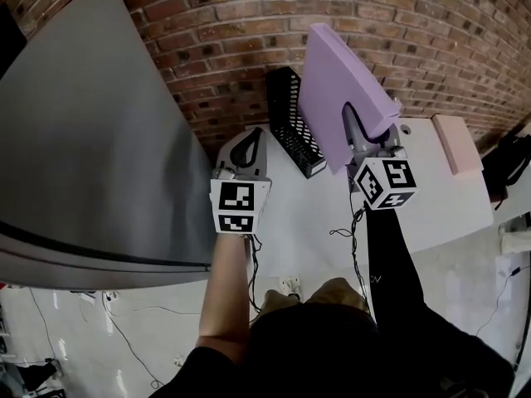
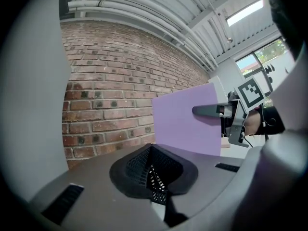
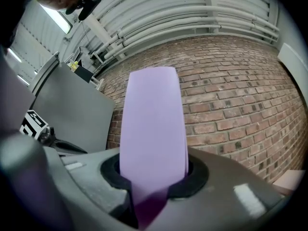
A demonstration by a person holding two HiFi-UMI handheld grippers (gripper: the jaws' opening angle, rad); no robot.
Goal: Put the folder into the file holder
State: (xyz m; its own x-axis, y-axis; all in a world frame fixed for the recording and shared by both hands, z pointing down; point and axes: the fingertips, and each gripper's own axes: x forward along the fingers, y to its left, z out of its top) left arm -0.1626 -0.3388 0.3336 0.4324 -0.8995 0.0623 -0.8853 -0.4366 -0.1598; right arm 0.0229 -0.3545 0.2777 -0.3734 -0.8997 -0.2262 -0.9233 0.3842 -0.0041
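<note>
The purple folder stands upright in the air, with my right gripper shut on its lower edge; in the right gripper view the folder rises out from between the jaws. The black mesh file holder stands on the white table against the brick wall, just left of and below the folder. My left gripper hovers to the left of the holder, its jaws together and empty. In the left gripper view the mesh holder shows through the gap behind the jaws, and the folder hangs to the right.
A large grey panel fills the left side, close to my left gripper. A brick wall runs behind the white table. A pale pink flat object lies at the table's right end. Cables trail on the floor below.
</note>
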